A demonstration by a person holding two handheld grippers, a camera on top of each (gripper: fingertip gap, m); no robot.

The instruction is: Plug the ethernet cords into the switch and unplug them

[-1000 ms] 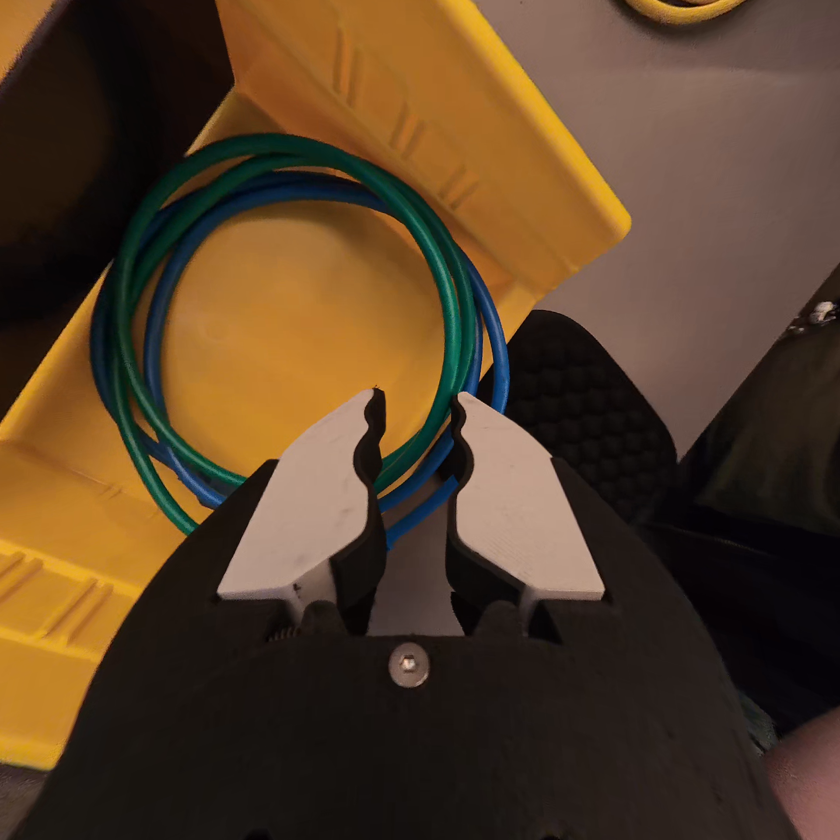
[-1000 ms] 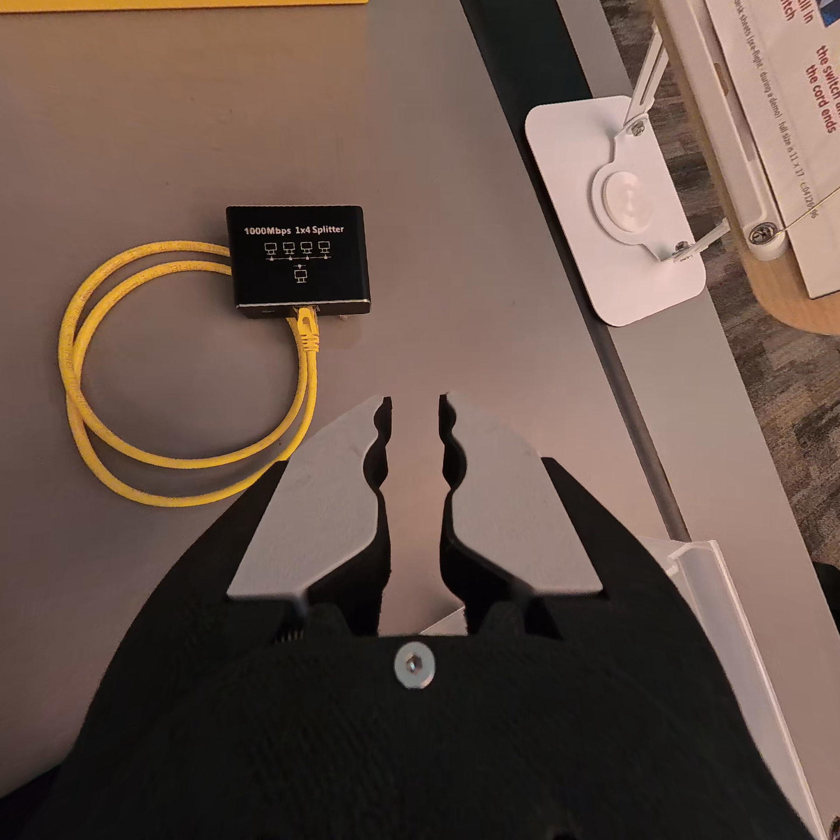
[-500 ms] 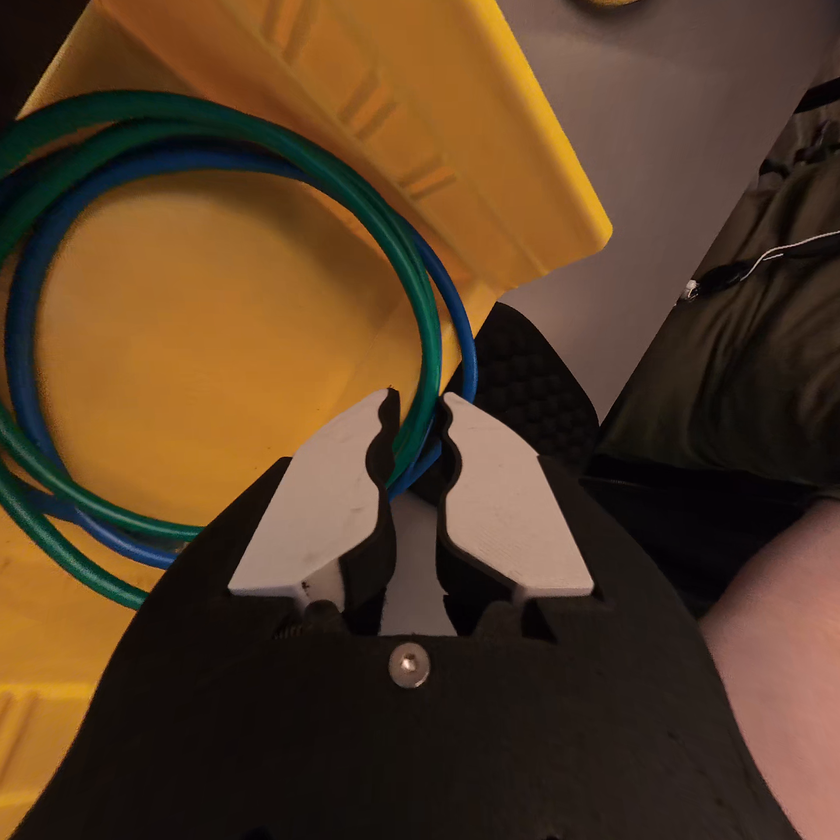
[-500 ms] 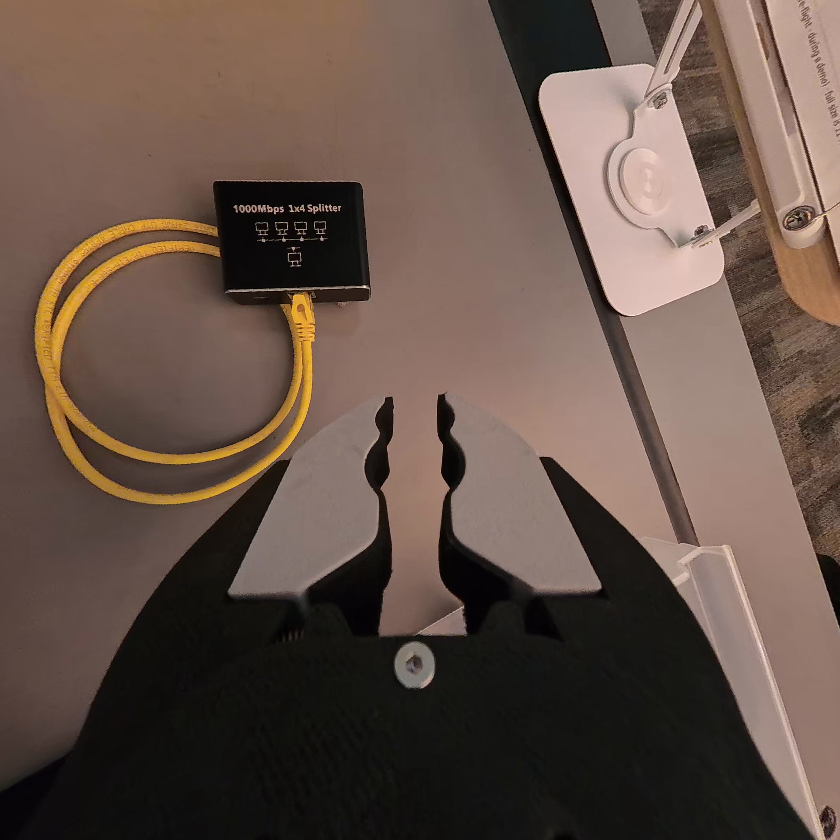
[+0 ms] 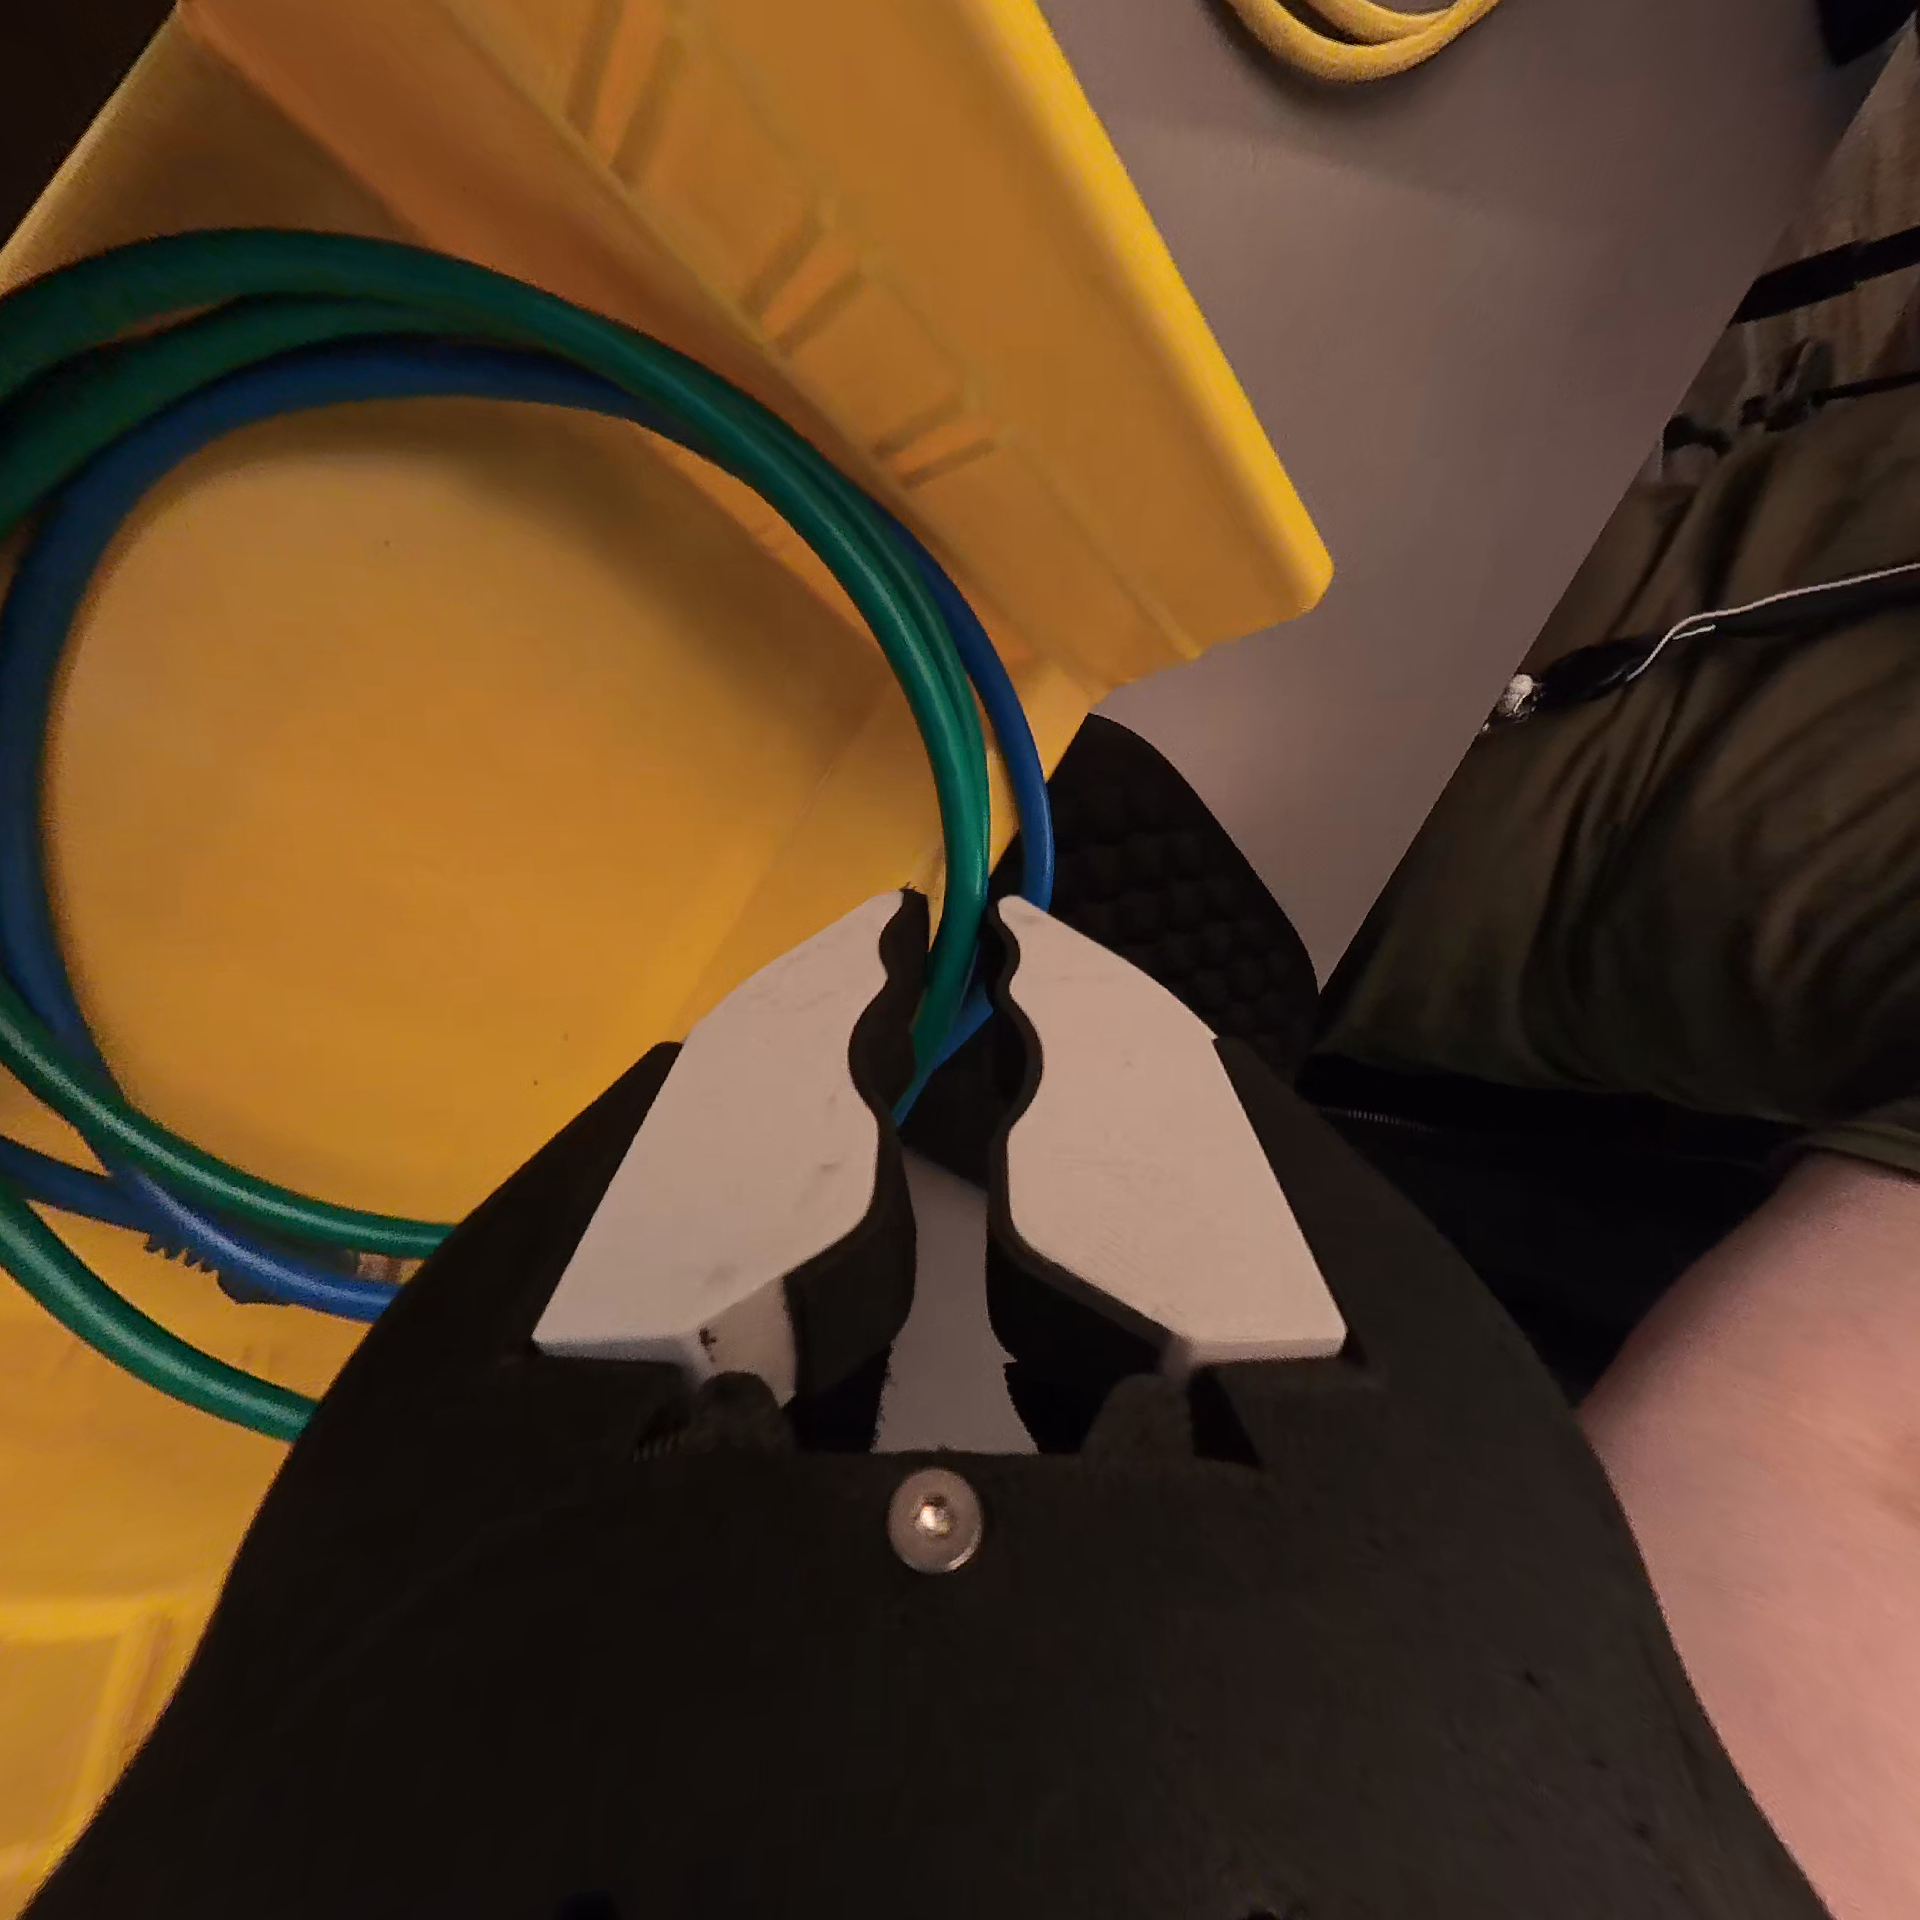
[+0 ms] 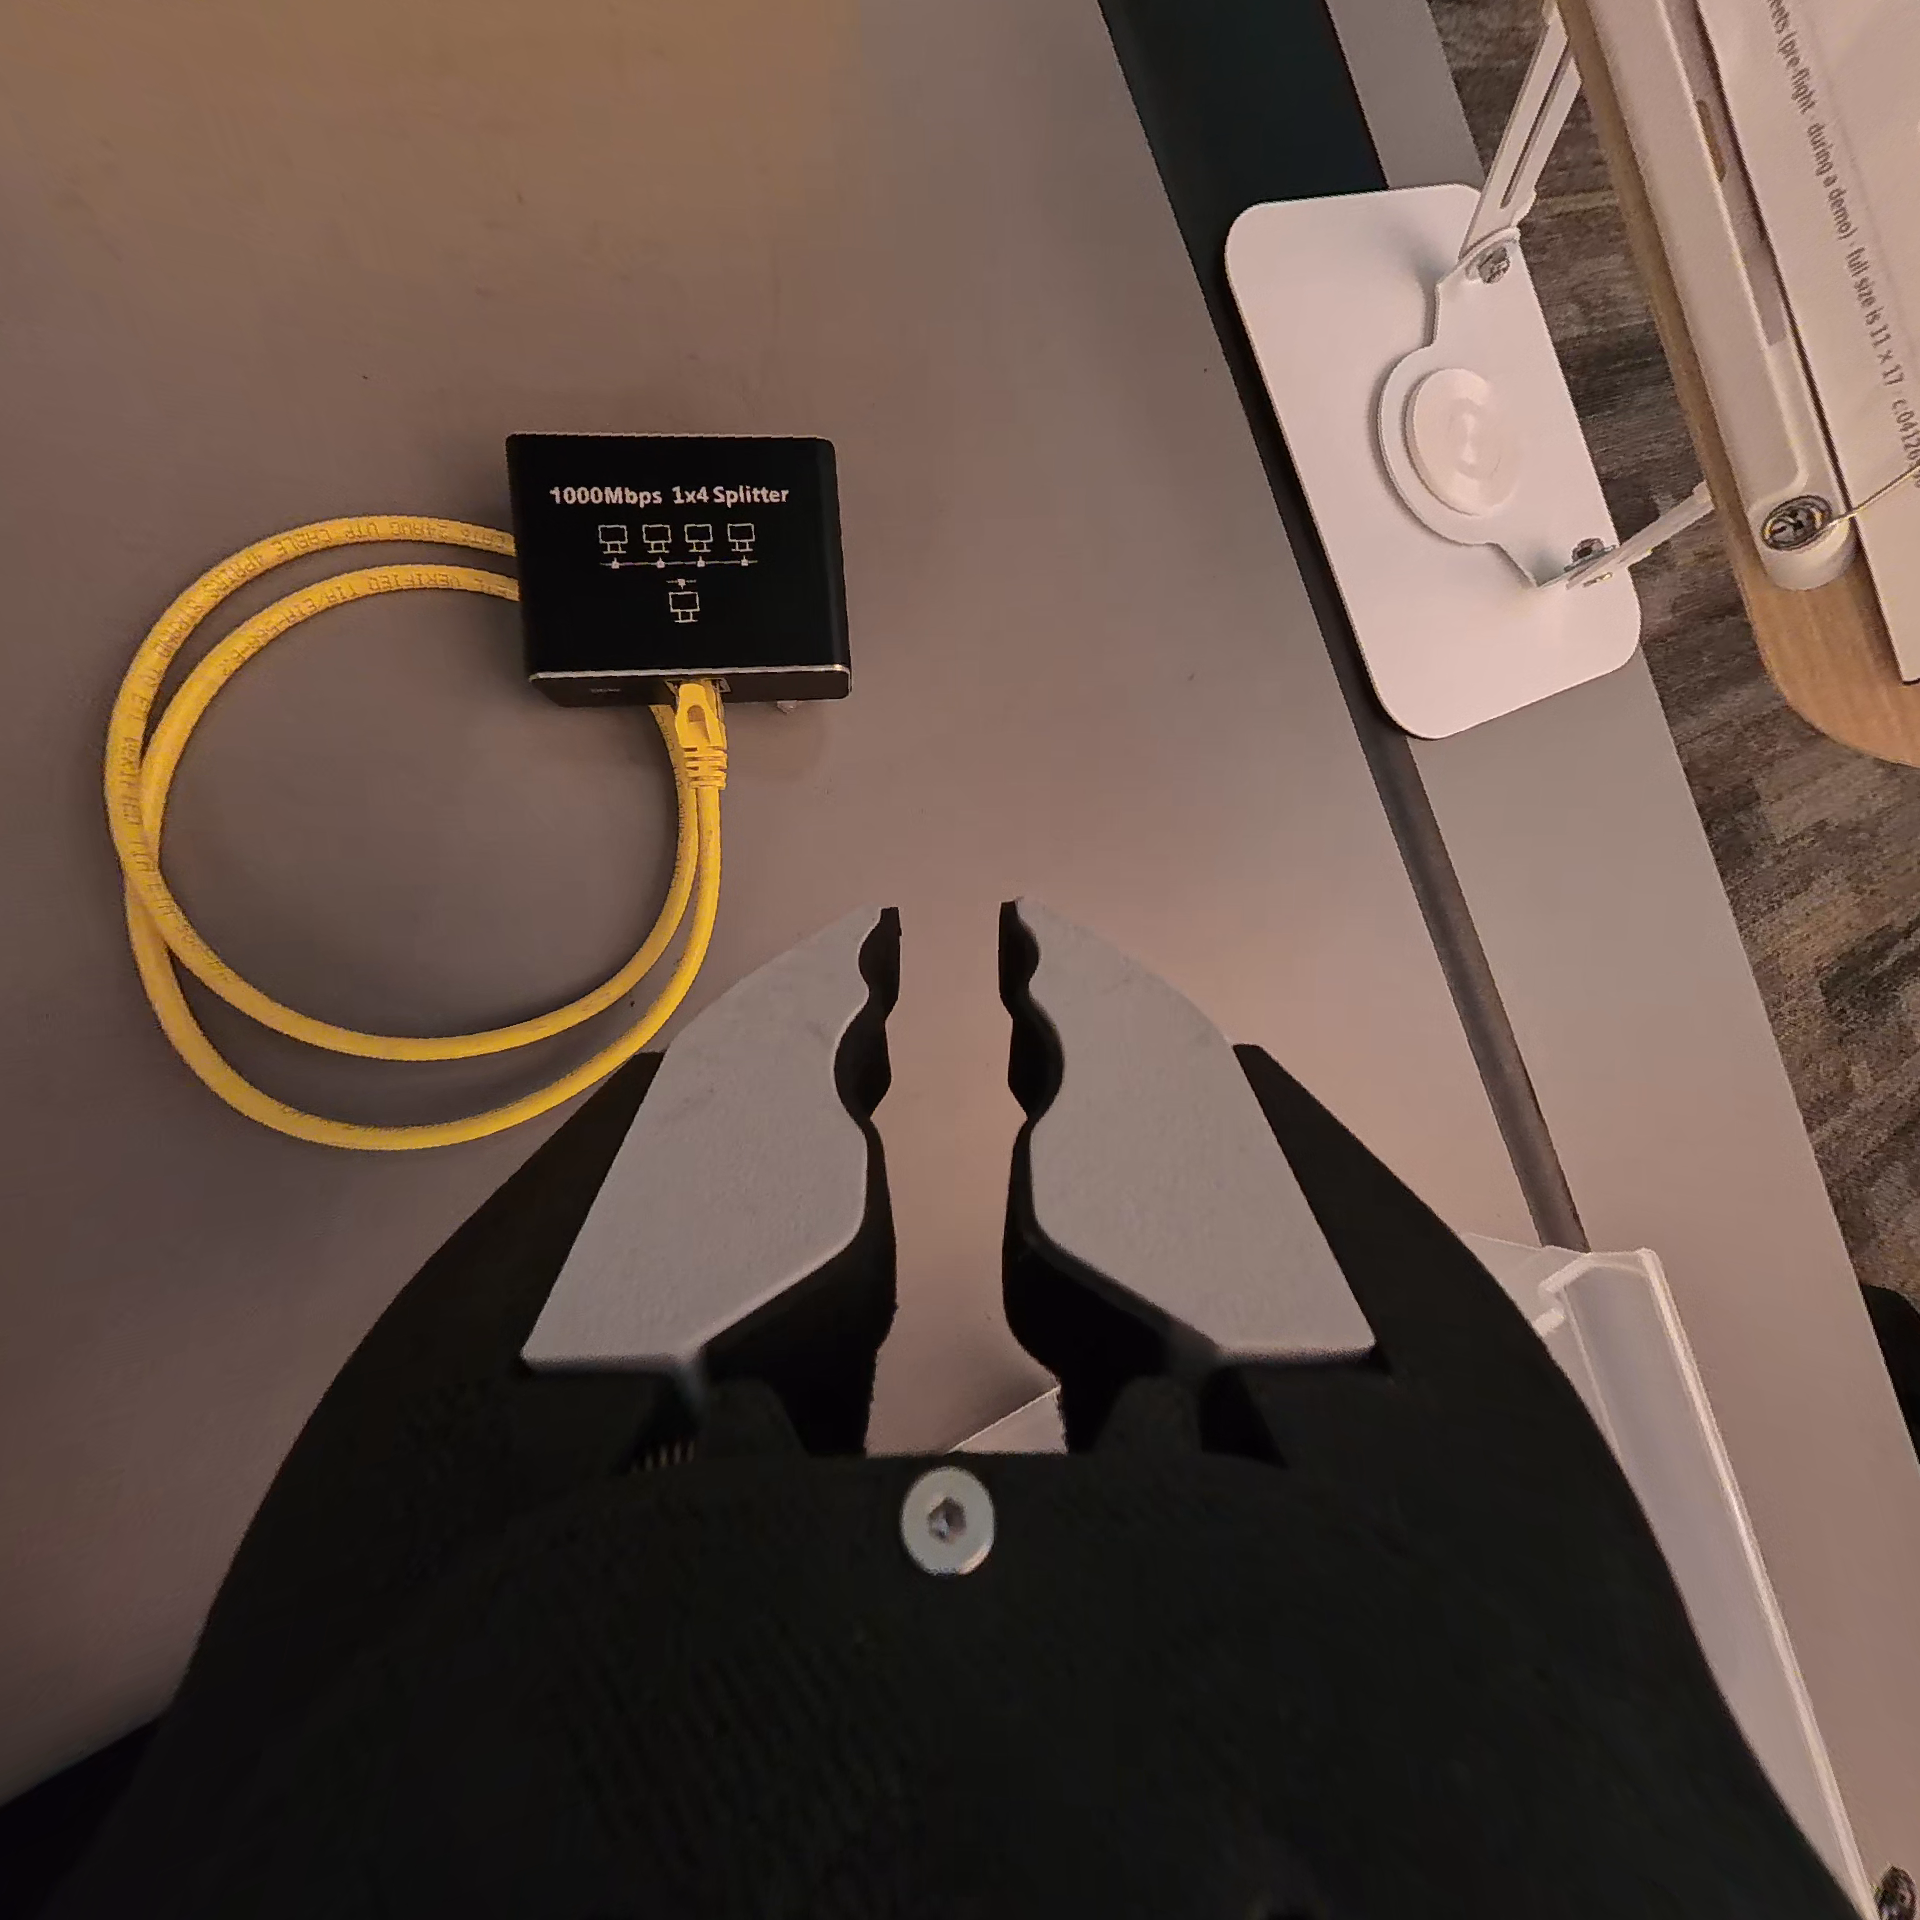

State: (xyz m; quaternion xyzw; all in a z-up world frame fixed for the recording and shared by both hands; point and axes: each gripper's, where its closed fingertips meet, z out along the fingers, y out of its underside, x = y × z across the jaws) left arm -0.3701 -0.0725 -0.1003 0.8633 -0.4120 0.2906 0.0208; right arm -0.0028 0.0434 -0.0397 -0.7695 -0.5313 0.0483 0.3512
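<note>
In the left wrist view, a coiled green cord (image 5: 582, 343) and a coiled blue cord (image 5: 42, 582) lie in a yellow bin (image 5: 416, 810). My left gripper (image 5: 961, 909) is shut on both cords where the coils pass between its jaws. In the right wrist view, a black switch (image 6: 681, 566) sits on the grey table (image 6: 987, 520) with a yellow cord (image 6: 416, 1039) plugged into its near side and looped to its left. My right gripper (image 6: 948, 912) is open and empty, hovering near and to the right of the switch.
A white stand base (image 6: 1423, 457) sits off the table's right edge beside a wooden board with paper (image 6: 1766, 312). A white rail (image 6: 1642, 1403) lies at the lower right. A person's green sleeve (image 5: 1662, 831) and forearm (image 5: 1766, 1455) are right of the bin. The tips of one gripper are about 40 centimeters away from the tips of the other. To reach the black switch (image 6: 681, 566) in a straight line is about 12 centimeters for my right fingers, about 30 centimeters for my left.
My left gripper has closed on the green and blue cords over the bin. My right gripper has stayed open and shifted slightly relative to the switch.
</note>
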